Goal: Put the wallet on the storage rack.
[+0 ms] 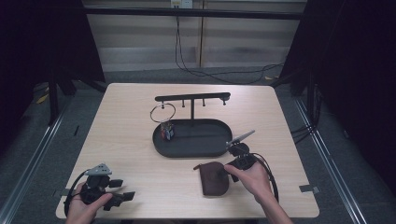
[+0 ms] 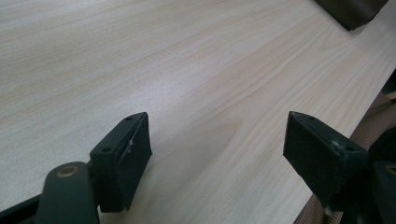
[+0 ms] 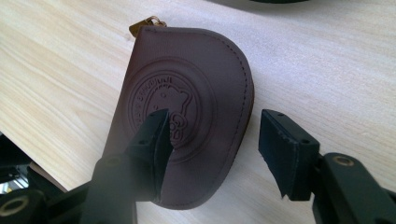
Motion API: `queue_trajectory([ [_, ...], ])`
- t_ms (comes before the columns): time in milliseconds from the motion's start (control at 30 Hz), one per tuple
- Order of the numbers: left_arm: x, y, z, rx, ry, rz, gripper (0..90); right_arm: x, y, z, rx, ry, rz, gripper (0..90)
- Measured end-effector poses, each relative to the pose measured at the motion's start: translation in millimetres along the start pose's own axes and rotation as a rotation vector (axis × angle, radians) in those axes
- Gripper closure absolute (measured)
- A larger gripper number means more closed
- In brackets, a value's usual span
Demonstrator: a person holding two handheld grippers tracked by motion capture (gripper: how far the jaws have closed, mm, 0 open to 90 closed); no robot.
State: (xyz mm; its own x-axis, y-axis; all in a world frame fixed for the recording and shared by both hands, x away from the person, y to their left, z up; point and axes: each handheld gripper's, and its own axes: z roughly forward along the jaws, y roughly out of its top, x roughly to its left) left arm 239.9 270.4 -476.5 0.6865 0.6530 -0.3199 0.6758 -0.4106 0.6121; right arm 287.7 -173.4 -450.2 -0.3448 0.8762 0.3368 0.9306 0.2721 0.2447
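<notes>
A brown leather pouch [image 1: 214,178] lies flat on the wooden table [image 1: 126,140] near its front edge. In the right gripper view the pouch [image 3: 187,102] shows an embossed round bear emblem and a brass zipper pull at its far end. My right gripper [image 1: 227,169] hovers over the pouch's rounded edge. In its own view my right gripper [image 3: 215,119] stands open, one jaw above the emblem and the other just past the edge with a gap. My left gripper [image 1: 122,189] rests at the front left corner; in its own view the left gripper [image 2: 217,123] is open over bare wood.
A black oval tray [image 1: 187,154] sits mid-table with a T-shaped peg stand [image 1: 192,97] rising from it. A key ring [image 1: 162,113] with small keys [image 1: 167,130] hangs from the stand's left peg. Cables trail on the floor behind the table.
</notes>
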Motion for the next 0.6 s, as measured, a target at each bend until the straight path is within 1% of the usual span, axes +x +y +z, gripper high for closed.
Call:
queue_trajectory([
  [33,-0.1,0.1,0.4,-0.003,-0.004,0.003,23.1,0.4,1.3,1.0,0.003,0.005,0.005,45.6],
  [133,-0.3,0.3,0.4,0.001,-0.007,0.002,23.1,1.2,2.5,3.2,0.004,-0.008,0.012,48.7],
  [200,-0.1,0.2,0.2,0.001,-0.006,0.004,23.1,1.2,2.9,4.5,0.006,-0.001,0.020,50.0],
  [233,0.0,0.1,0.2,0.001,-0.009,0.004,23.1,0.2,2.8,7.8,0.002,0.004,0.036,50.7],
  [267,0.0,0.1,0.2,0.001,-0.009,0.004,23.1,0.2,2.8,7.8,0.002,0.004,0.036,50.7],
  [300,0.3,-0.1,0.5,-0.002,-0.008,0.004,23.1,-2.0,2.1,12.1,0.000,0.018,0.050,50.4],
  [333,0.6,-0.1,0.4,-0.005,-0.013,0.006,23.1,-3.2,1.9,12.4,-0.003,0.035,0.060,50.3],
  [367,0.6,-0.1,0.4,-0.005,-0.013,0.006,23.0,-3.2,1.9,12.4,-0.003,0.035,0.060,50.3],
  [400,0.9,0.0,-0.5,-0.012,-0.016,0.008,23.1,-6.4,0.9,13.9,-0.007,0.059,0.079,50.3],
  [467,1.2,0.1,-0.5,-0.010,-0.019,0.007,23.1,-8.8,-0.5,14.6,-0.012,0.075,0.093,49.8],
  [500,1.3,0.1,-0.5,-0.008,-0.020,0.008,23.1,-8.8,-0.5,14.6,-0.012,0.075,0.093,49.8],
  [533,0.9,0.1,-0.5,-0.014,-0.021,0.005,23.0,-11.2,-2.0,15.4,-0.018,0.093,0.105,51.2],
  [600,1.2,0.3,-1.0,-0.012,-0.025,0.007,23.1,-12.1,-2.4,15.5,-0.018,0.101,0.108,52.2],
])
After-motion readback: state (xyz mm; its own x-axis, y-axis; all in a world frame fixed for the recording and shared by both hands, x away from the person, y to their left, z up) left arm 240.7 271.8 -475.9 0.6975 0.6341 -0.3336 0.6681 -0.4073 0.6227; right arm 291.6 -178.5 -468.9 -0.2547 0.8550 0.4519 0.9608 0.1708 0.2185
